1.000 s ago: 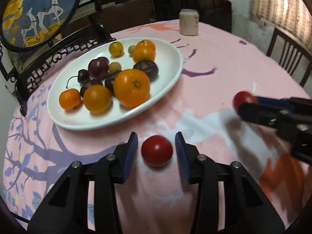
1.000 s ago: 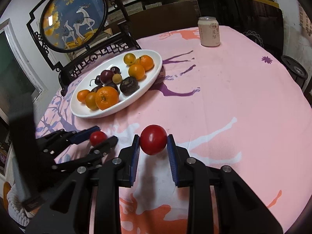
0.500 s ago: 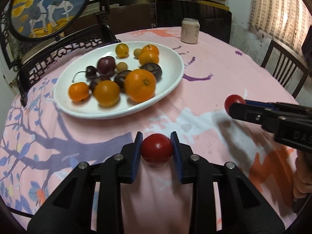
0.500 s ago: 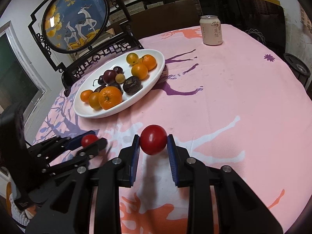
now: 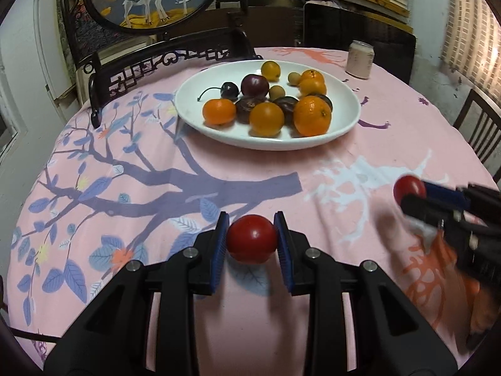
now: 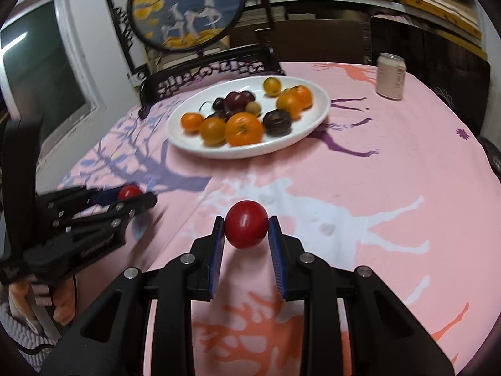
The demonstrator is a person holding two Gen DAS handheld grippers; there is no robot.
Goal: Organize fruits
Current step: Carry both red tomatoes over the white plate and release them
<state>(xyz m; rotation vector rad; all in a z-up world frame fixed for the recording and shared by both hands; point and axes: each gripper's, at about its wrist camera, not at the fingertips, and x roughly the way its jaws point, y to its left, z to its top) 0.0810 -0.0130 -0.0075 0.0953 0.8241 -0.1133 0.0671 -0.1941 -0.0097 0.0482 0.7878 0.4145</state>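
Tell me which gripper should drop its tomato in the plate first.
Probably left. The left gripper, shut on its tomato, faces the plate's bare near side; the right gripper looks similarly close, so it's marginal.

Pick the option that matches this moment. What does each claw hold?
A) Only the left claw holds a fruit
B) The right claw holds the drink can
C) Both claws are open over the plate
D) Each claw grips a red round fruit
D: the left claw is shut on a red fruit, and the right claw is shut on another red fruit, both short of the white plate.
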